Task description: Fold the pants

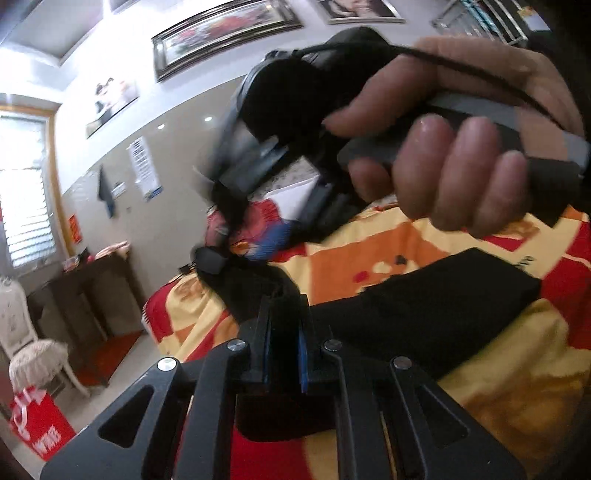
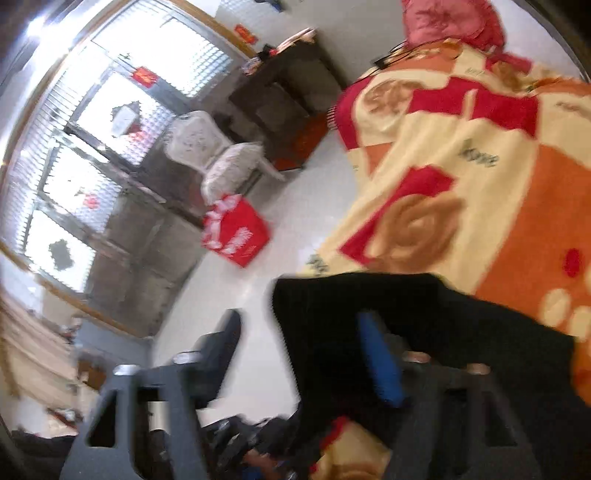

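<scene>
Black pants lie on a red, orange and cream patterned blanket on the bed. My left gripper is shut on a fold of the pants, the blue pads pressed on the black cloth. In the left wrist view a hand holds my right gripper above the far end of the pants, blurred by motion. In the right wrist view my right gripper is open, its fingers wide apart, above the edge of the pants. It holds nothing.
The bed edge runs beside a white floor. A red bag, a white chair and a dark wooden desk stand by the window. Pink bedding lies at the head of the bed.
</scene>
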`<state>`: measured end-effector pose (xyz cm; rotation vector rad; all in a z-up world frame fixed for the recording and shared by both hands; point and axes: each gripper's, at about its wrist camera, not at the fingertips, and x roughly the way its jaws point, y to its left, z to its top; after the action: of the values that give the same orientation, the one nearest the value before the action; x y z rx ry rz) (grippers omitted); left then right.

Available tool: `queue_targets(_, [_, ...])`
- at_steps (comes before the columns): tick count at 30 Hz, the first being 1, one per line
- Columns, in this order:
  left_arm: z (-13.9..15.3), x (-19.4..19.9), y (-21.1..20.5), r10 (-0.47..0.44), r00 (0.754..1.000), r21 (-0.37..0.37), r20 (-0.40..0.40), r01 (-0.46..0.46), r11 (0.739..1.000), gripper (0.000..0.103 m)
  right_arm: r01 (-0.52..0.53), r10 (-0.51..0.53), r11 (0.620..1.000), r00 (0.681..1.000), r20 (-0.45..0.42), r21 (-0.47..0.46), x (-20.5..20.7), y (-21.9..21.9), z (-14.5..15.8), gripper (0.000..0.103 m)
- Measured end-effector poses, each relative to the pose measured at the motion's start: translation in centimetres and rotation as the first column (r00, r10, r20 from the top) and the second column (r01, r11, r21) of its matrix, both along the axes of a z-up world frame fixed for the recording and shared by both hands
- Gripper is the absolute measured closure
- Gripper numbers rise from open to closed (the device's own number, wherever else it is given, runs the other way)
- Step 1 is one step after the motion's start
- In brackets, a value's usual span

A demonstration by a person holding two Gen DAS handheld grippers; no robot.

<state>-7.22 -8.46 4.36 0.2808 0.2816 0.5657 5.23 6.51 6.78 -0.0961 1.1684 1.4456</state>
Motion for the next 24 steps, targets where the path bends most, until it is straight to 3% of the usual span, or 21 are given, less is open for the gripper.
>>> queue_targets(4, [1.5,0.6,-1.3,-0.038,0.999,-0.019,0.018,0.038,0.999,0.095,0.081,-0.083,0.996,0.995,0.059,0.033,1.8,-4.3,1.4,0.099])
queue_targets(10, [3.4,2.9,-5.9,-0.157,0.987,0.01,0.037,0.157,0.988,0.095,0.202,-0.203,0.972,0.979,-0.007,0.121,6.1,-13.2,3.0,0.1])
queue_targets(12, [3.6,4.3,-7.4,-0.197,0.98,-0.015,0.019,0.197,0.98,0.095,0.241,-0.238,0.959,0.971,-0.035,0.147,7.2,-16.1,3.0,0.1])
queue_targets(16, [3.6,6.6,-10.3,-0.262,0.965,-0.125,-0.027,0.256,0.958,0.095,0.325,-0.309,0.932,0.944,-0.121,0.159,9.8,-21.5,1.1,0.1])
queue_targets(24, [0.8,10.3,-13.2,-0.298,0.939,-0.142,-0.169,0.276,0.951,0.095,0.415,-0.378,0.901,0.893,-0.243,0.123,14.1,-26.1,-5.2,0.1])
